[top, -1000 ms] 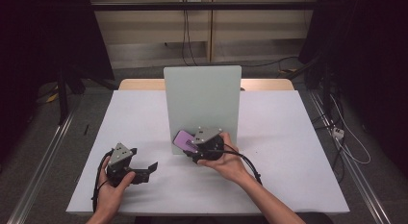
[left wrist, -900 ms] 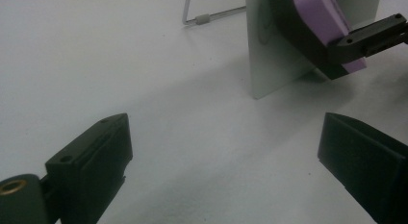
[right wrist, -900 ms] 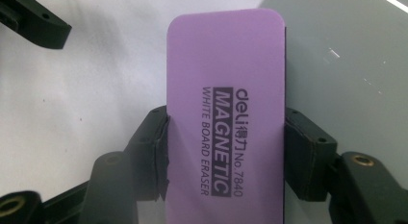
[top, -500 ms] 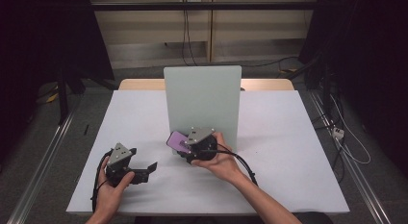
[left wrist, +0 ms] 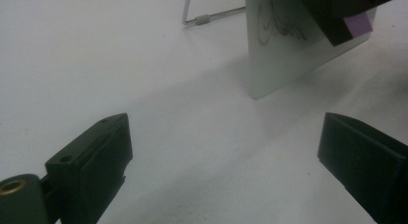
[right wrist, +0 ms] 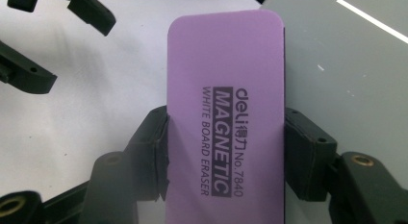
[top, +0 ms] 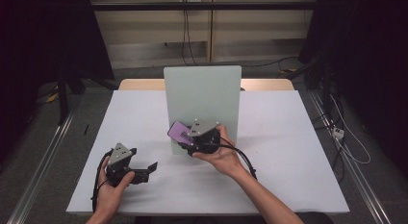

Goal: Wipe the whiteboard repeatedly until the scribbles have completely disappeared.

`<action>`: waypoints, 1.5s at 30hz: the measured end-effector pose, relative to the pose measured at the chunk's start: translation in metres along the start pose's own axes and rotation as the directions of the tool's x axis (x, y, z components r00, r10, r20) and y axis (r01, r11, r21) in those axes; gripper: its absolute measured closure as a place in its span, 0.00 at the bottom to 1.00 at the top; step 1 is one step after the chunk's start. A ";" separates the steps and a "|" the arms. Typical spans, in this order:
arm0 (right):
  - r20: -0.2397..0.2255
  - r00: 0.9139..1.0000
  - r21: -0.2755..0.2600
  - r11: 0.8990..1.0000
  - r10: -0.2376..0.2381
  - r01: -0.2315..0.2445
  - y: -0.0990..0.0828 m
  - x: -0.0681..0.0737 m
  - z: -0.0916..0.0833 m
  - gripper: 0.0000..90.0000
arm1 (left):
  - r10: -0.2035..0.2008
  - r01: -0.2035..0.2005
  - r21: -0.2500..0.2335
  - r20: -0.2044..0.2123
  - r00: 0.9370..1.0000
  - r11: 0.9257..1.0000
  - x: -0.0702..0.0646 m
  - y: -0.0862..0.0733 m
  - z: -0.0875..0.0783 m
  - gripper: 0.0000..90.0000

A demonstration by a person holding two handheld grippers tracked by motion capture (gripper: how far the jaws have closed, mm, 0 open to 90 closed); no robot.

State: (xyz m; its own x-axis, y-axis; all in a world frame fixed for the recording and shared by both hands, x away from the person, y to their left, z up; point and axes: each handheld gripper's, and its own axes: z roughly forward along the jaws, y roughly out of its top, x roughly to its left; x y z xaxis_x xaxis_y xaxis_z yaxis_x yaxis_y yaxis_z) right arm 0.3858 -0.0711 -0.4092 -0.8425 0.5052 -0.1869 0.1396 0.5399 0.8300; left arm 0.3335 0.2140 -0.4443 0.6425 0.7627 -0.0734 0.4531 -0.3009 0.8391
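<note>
Purple, rounded whiteboard eraser [right wrist: 225,118], black-lettered

Your right gripper [top: 185,139] slides the purple eraser [top: 179,133] a bit further left and down along the whiteboard [top: 202,96] now.

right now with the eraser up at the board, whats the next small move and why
Probably press the purple eraser flat on the whiteboard and slide it across the scribble. The right gripper is clamped on the eraser at the board's lower left part, and dark marks still sit on the board beside the eraser's edge in the left gripper view. The left gripper rests open on the table.
</note>
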 end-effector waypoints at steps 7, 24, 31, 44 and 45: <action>-0.068 0.998 0.032 0.999 -0.011 0.013 -0.004 0.014 0.022 0.46 | -0.003 0.003 -0.005 -0.005 1.000 1.000 0.000 0.000 -0.001 0.05; -0.137 0.991 0.058 0.998 -0.016 0.024 -0.004 0.024 0.041 0.46 | -0.014 0.014 -0.015 -0.003 1.000 1.000 0.000 0.000 -0.001 0.05; -0.040 0.999 0.006 1.000 0.001 0.000 0.008 0.001 0.008 0.46 | -0.009 0.009 -0.012 -0.004 1.000 1.000 0.000 0.000 -0.001 0.05; -0.042 0.999 -0.002 1.000 -0.025 0.025 0.028 0.004 0.020 0.46 | -0.003 0.003 -0.006 -0.009 1.000 1.000 0.001 0.000 -0.002 0.05; -0.049 0.998 -0.001 0.999 -0.032 0.032 0.028 0.006 0.024 0.46 | -0.008 0.007 -0.013 -0.007 1.000 1.000 0.001 0.000 -0.002 0.06</action>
State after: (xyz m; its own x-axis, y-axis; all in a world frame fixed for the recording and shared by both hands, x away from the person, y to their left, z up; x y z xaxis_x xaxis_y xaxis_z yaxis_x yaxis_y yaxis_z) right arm 0.3968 -0.0365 -0.3993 -0.8710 0.4541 -0.1876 0.1119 0.5550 0.8243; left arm 0.3326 0.2161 -0.4435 0.6350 0.7688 -0.0762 0.4498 -0.2878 0.8455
